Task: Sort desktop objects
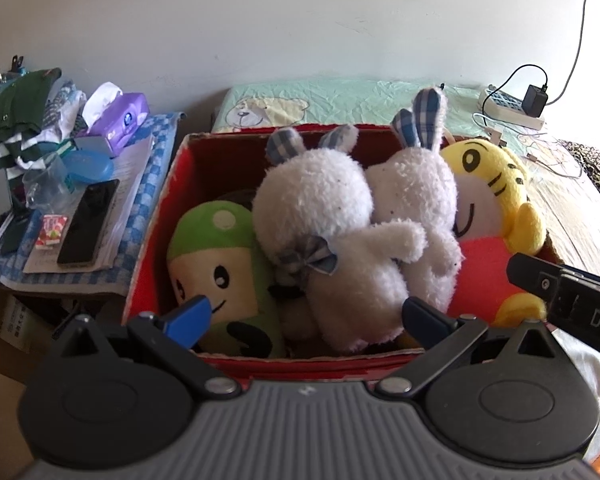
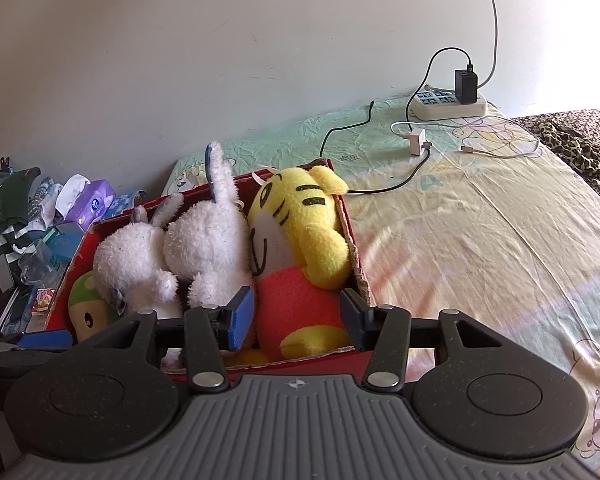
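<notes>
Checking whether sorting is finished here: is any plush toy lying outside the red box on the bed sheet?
No. In the right wrist view the sheet beside the red box carries only a power strip, chargers and cables.

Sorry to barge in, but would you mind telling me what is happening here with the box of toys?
A person holds a gripper in each hand over a red cardboard box on a bed. The box holds four plush toys: a green-capped one, two white rabbits and a yellow tiger. The left gripper and right gripper are both open at the box's near edge, holding nothing. A cluttered side table stands beside the box.
</notes>
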{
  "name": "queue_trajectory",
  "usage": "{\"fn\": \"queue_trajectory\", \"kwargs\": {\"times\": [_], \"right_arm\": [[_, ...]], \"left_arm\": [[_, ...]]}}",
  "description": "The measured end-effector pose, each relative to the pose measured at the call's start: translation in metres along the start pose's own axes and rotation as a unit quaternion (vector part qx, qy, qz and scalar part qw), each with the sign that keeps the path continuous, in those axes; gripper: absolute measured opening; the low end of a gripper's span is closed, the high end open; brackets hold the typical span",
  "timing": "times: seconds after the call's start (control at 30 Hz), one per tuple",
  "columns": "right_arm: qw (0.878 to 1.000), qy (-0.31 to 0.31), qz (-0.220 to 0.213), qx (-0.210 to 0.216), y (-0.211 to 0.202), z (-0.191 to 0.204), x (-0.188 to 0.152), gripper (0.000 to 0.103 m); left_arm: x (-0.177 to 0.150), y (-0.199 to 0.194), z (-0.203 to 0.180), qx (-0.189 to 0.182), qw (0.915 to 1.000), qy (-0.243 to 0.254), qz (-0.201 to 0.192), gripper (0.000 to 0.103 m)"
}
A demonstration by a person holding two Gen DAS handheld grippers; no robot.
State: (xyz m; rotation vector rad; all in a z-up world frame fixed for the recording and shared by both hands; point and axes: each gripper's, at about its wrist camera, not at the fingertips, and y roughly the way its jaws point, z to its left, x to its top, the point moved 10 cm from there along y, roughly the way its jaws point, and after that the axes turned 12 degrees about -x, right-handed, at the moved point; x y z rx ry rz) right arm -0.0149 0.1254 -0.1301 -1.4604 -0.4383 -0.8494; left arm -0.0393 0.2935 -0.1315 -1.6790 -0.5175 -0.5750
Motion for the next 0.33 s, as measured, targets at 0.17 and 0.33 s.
{"fn": "queue_trajectory", "kwargs": {"times": [0.17,0.33], "right_arm": [[1.0,0.001,-0.002,0.003,-0.0003,-0.001,0.0005,0.051],[1.0,0.004,-0.005,0.004,-0.0011,-0.0023,0.0026,0.052]], "left_arm": [[0.0015,-0.0003,-0.003,0.01,0.9999,0.009,-0.007,0.101],[0.0058,-0.0045,-0.0011,0.011,0.9998,0.004,-0.015,0.1]]}}
